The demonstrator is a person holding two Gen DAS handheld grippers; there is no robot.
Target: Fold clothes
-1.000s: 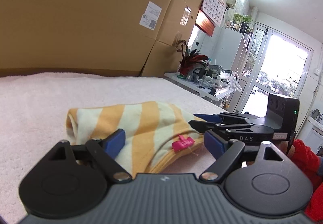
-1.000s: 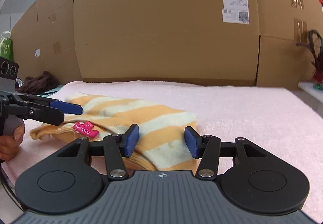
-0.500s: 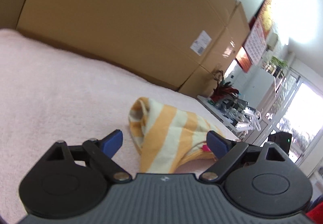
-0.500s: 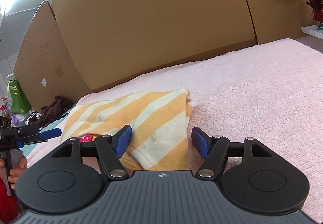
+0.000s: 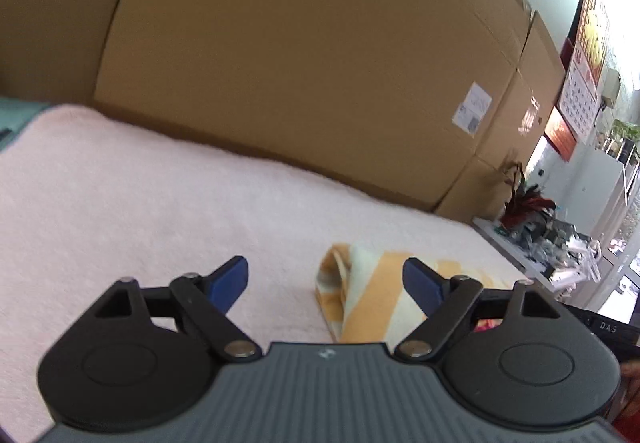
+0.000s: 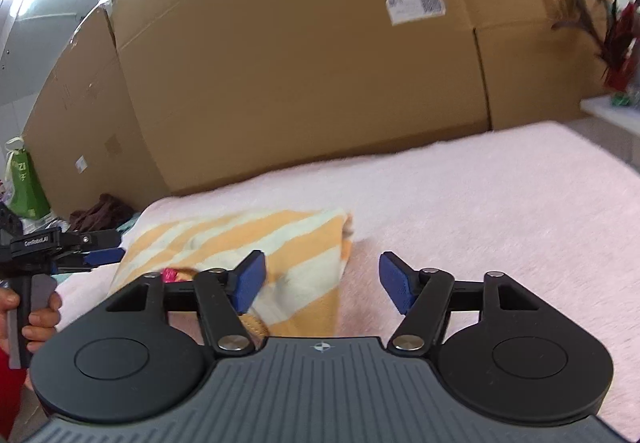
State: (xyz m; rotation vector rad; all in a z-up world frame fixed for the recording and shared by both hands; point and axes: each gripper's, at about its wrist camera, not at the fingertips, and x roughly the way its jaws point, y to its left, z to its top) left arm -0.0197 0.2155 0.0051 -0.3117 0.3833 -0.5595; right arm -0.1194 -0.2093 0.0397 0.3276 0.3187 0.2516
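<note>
My left tool (image 5: 324, 277) and right tool (image 6: 322, 279) are both closing, gripping nothing — the folded striped garment (image 6: 256, 239) lies free on the pink surface (image 6: 500, 203)

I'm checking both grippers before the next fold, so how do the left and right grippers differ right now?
The left gripper stands wider than the right gripper. The striped garment lies under the right gripper's left finger, but beside the left gripper's right finger. Both have blue pads, jaws closing, gripping nothing, above the pink towel.
</note>
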